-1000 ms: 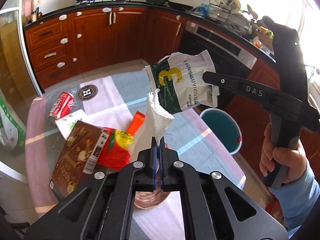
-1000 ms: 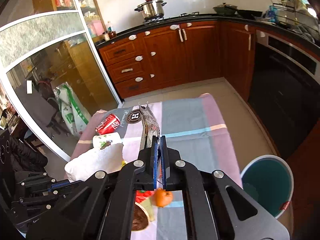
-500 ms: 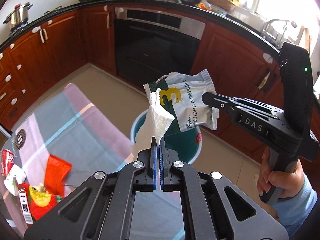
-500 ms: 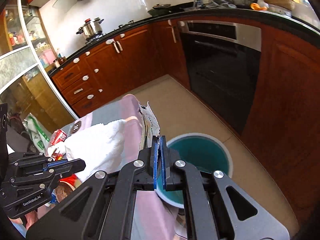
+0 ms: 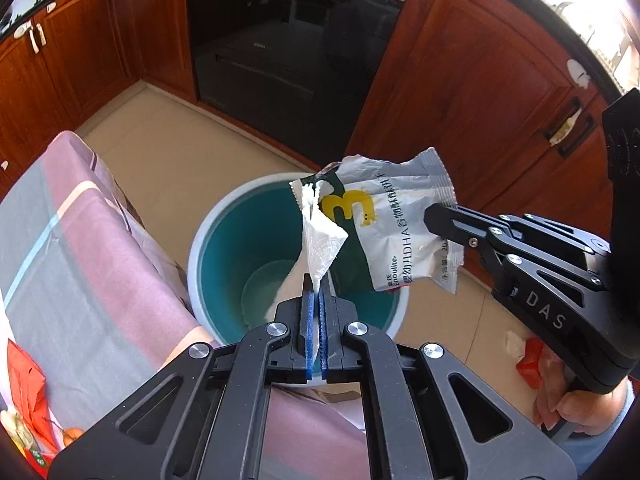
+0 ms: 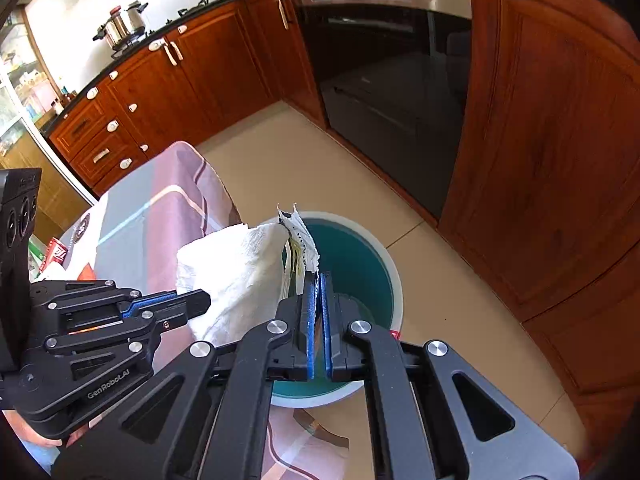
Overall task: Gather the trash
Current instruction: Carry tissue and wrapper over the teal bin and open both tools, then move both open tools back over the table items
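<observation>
My left gripper is shut on a crumpled white paper napkin and holds it above the teal trash bin on the floor. My right gripper is shut on a torn white-and-green snack wrapper, seen edge-on, also above the bin. In the left wrist view the wrapper hangs flat from the right gripper over the bin's right side. In the right wrist view the napkin and left gripper are just left of the wrapper.
The table with a striped pink-and-grey cloth stands left of the bin and carries more trash: red wrappers and a red can. Scraps lie on the floor right of the bin. Wooden cabinets and a black oven stand behind.
Both grippers have swung from over the table to right above the bin, carrying the napkin and the wrapper. Both stay shut on their items.
</observation>
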Available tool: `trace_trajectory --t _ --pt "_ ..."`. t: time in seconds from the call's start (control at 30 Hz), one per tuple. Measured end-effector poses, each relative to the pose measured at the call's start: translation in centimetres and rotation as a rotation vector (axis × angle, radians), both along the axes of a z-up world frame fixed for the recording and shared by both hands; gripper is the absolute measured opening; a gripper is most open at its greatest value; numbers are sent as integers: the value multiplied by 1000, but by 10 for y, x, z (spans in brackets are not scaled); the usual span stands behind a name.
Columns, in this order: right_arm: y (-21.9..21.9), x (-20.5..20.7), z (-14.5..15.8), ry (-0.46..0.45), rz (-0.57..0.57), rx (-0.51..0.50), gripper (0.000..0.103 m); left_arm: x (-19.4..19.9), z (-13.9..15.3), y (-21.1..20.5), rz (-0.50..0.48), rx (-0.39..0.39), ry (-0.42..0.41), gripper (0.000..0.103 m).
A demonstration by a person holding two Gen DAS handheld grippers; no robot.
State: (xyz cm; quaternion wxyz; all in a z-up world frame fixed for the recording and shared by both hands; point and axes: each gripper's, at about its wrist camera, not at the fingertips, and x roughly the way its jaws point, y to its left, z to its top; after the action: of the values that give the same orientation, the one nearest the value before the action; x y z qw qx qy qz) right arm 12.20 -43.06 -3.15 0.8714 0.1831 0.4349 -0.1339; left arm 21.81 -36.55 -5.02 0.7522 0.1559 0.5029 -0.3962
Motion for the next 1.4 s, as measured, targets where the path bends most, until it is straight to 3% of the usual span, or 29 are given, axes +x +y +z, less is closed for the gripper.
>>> trace_trajectory --t 0.23,0.27,0.3,0.33,0.37,0.43,0.6,0.77,1.07,1.4 --pt "-4 13 -18 42 6 9 9 19 -19 -4 31 33 39 5" --pt "-4 14 -19 42 9 16 13 20 -19 -3 32 36 41 13" --pt "-3 16 -19 42 9 22 32 19 -18 -4 34 41 35 22" --pt "-2 16 -18 35 5 23 59 17 -17 -4 40 48 17 52" --pt "-2 14 -16 19 -5 23 66 15 -15 -4 49 61 -15 71" --pt "-1 13 -13 14 -10 16 74 11 -8 0 61 58 -59 77" --pt "5 6 2 -3 -22 -4 87 7 7 11 82 35 -70 86" --pt "14 0 14 -11 -14 -21 89 0 18 25 103 17 -93 96" --pt "48 -11 43 -39 20 -21 90 -14 39 69 163 -6 -105 97" --pt "131 -14 73 -77 150 -49 92 -45 72 171 273 -31 -174 99"
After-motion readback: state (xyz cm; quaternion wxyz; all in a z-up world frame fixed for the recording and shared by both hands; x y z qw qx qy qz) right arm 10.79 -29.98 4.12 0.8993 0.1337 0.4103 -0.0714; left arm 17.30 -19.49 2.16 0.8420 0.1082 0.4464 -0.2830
